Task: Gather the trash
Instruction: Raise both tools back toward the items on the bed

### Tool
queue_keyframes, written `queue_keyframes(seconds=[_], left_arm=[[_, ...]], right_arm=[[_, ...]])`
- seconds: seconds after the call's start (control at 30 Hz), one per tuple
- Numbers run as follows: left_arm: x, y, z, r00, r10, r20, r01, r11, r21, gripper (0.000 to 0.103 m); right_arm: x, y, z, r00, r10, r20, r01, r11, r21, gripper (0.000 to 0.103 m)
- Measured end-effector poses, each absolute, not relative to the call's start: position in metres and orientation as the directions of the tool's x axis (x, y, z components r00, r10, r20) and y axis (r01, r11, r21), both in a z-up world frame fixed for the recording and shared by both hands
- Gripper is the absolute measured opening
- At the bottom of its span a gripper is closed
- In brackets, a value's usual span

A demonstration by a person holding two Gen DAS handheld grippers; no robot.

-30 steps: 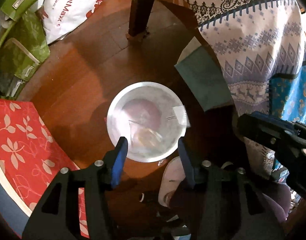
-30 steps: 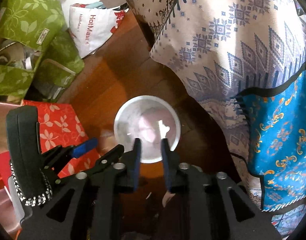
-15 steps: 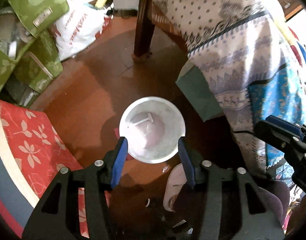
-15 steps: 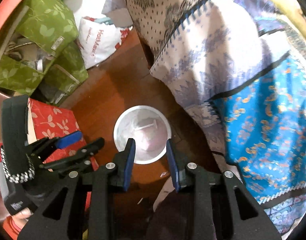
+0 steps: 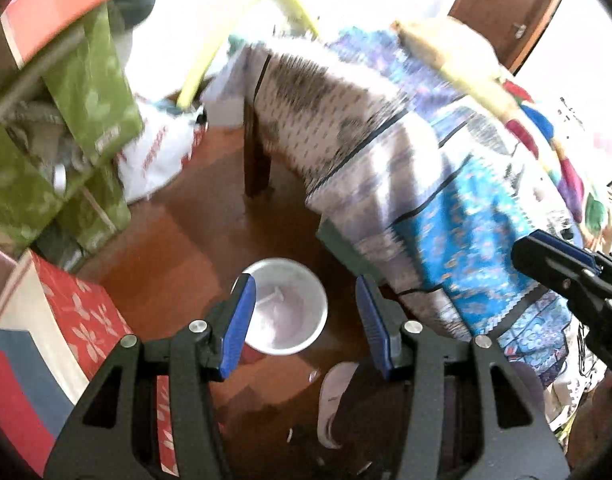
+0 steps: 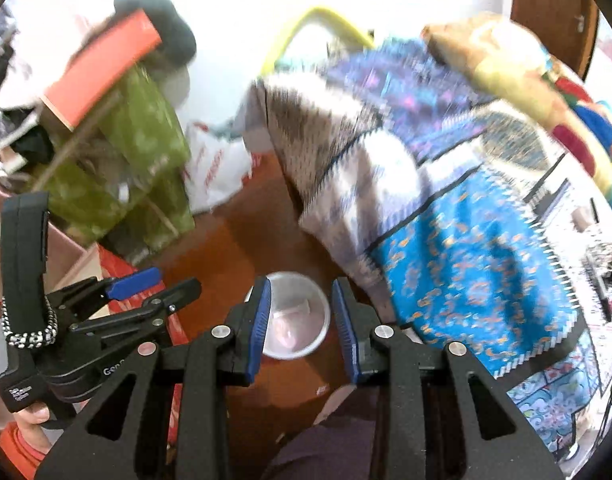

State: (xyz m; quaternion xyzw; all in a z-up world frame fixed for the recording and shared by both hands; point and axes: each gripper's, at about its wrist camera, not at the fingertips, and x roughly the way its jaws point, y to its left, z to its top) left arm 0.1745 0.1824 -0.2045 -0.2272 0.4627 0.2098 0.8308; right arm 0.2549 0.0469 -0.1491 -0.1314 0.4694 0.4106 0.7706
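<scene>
Fingers of the left gripper [image 5: 304,326] stand apart with nothing between them; the blue pads [image 5: 237,326] frame the white bin [image 5: 302,344] on the wooden floor [image 5: 166,260] far below without touching it. Left of the bin lies a red floral cushion [image 5: 82,324]; right of it a patterned blanket [image 5: 445,208] hangs down, and a white slipper [image 5: 331,400] lies on the floor just near the bin.

Fingers of the right gripper [image 6: 302,324] are narrower but also released, empty, high over the same bin [image 6: 313,344].

Inside the bin sit pale scraps and a small white stick-like piece [image 5: 272,298]. They look light, thin and limp. The bin itself seems a thin, light plastic pail, stiff at the rim; I judge the rim is the sound place to pinch, one wall between the pads.
</scene>
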Motion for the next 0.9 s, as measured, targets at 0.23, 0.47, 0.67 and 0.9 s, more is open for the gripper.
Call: queue_keyframes(seconds=[0.23,0.47,0.67,0.9], left_arm=[[0.166,0.142,-0.134,0.616,0.194,-0.764,-0.503,0.843,-0.192,0.051],[0.169,0.096,-0.081,0.711,0.224,-0.667,-0.435,0.885,-0.167,0.051],[0.187,0.056,-0.045,0.781,0.196,-0.593,-0.351,0.923,-0.157,0.051],[0.228,0.011,-0.034,0.81,0.127,-0.573,-0.26,0.953,-0.156,0.053]], right_arm=[[0.239,-0.006,-0.084,0.407,0.604,-0.685,-0.748,0.651,0.129,0.029],[0.231,-0.063,-0.04,0.523,0.635,-0.568,-0.726,0.681,0.093,0.029],[0.242,-0.113,-0.018,0.578,0.648,-0.497,-0.675,0.721,0.156,0.03],[0.265,-0.172,-0.013,0.702,0.571,-0.426,-0.565,0.81,0.156,0.059]])
